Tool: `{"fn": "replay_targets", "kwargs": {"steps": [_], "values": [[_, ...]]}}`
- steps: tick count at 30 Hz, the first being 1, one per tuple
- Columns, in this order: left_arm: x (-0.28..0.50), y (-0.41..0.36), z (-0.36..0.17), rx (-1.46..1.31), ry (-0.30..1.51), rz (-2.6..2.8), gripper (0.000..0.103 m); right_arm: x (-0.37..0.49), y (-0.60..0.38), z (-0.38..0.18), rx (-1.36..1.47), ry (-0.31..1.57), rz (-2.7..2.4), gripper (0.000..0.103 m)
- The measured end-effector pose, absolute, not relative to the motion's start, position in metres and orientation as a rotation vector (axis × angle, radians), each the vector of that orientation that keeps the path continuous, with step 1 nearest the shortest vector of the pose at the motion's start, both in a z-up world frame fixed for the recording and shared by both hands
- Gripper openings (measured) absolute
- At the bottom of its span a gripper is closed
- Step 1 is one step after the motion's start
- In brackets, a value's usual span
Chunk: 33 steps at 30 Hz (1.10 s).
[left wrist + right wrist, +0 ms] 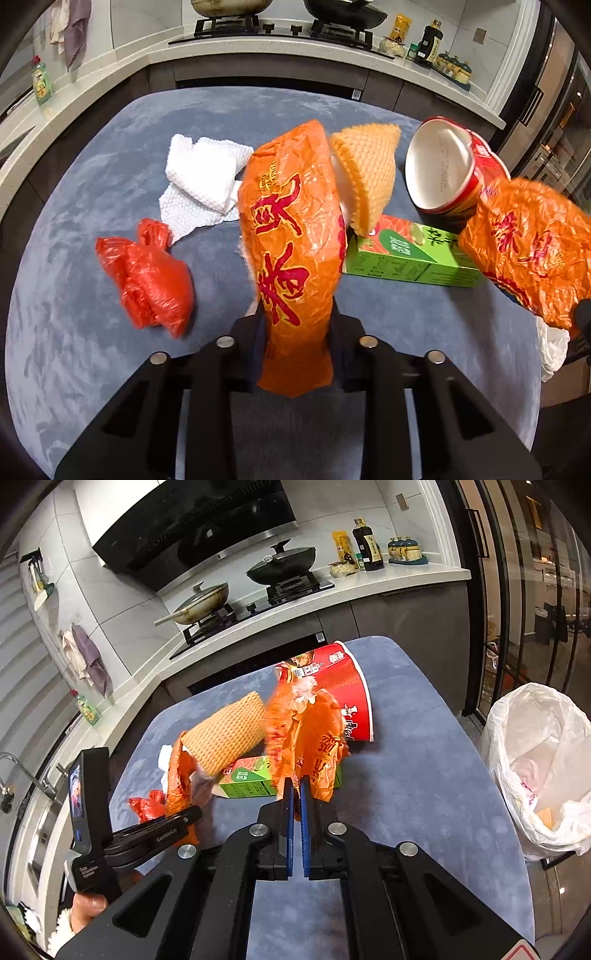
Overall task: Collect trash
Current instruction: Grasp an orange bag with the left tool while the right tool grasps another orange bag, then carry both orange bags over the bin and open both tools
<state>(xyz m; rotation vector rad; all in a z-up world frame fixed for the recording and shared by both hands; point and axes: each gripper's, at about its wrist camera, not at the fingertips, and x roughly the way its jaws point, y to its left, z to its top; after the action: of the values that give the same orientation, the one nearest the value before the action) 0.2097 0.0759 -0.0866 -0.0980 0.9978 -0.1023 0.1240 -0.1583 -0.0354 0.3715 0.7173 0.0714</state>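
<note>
Left gripper clamps 1 edge of orange bag; right gripper pinches the other edge, jaws nearly closed, above table.

Large red Chinese characters edged in gold run along the crinkled orange plastic bag, too distorted to read with certainty. White Chinese characters, partly covered, mark the tipped-over red paper noodle cup, and small unreadable print covers the green drink carton. The other handheld black gripper carries small white lettering, blurred.
</note>
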Motion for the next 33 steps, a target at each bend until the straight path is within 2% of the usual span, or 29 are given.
{"fn": "replay_targets", "kwargs": {"steps": [14, 33], "values": [[0.16, 0.049, -0.018, -0.087, 0.867, -0.219, 0.023, 0.097, -0.181, -0.013, 0.395, 0.638, 0.042, 0.004], [0.132, -0.093, 0.01, 0.069, 0.808, -0.499, 0.023, 0.05, -0.271, 0.003, 0.438, 0.547, -0.144, 0.004]]}}
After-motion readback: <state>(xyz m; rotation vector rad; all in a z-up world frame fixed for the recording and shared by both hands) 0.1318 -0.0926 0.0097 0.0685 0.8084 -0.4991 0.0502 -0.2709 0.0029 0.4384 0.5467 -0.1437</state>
